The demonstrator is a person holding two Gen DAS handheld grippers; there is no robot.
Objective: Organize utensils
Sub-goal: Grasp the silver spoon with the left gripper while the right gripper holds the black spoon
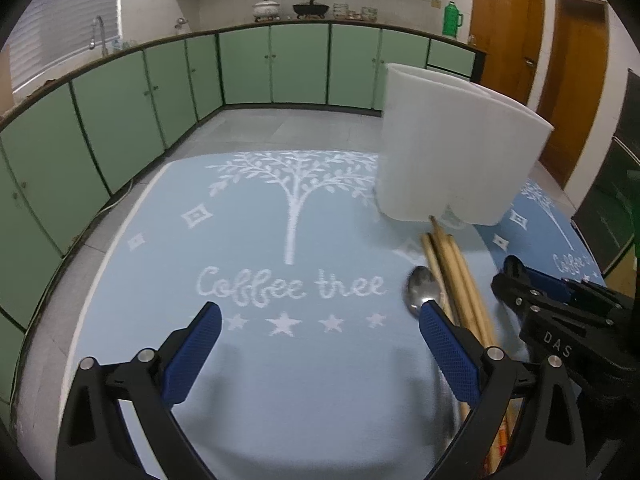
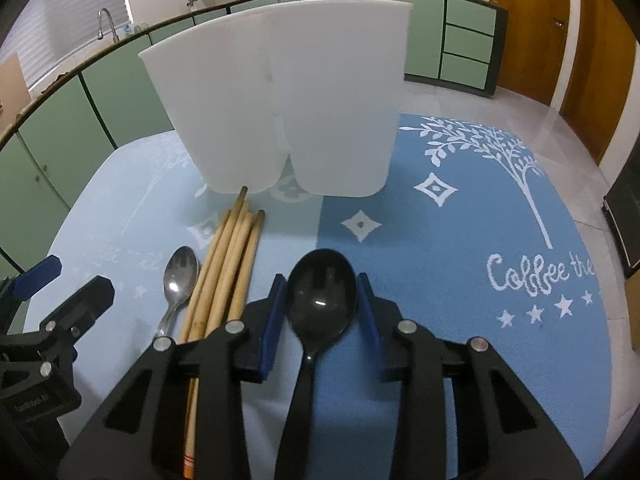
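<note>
A black spoon [image 2: 320,312] lies bowl up on the seam between two blue mats. My right gripper [image 2: 321,282] is shut on it, one pad against each side of the bowl. To its left lie several wooden chopsticks [image 2: 228,264] and a metal spoon [image 2: 180,276]. Just behind them stands a white two-compartment holder [image 2: 280,100]. My left gripper [image 1: 320,312] is open over the light blue mat [image 1: 240,360], nothing between its fingers. Its right finger hangs over the metal spoon [image 1: 418,288] and chopsticks [image 1: 452,264]. The holder [image 1: 452,152] stands at the mat's far right.
A darker blue mat [image 2: 460,260] covers the right half of the table. Green cabinets [image 1: 280,64] run along the back under a counter with pots [image 1: 312,9] and a green thermos [image 1: 453,19]. Wooden doors [image 1: 508,36] are at the right, a tap [image 1: 98,34] at the left.
</note>
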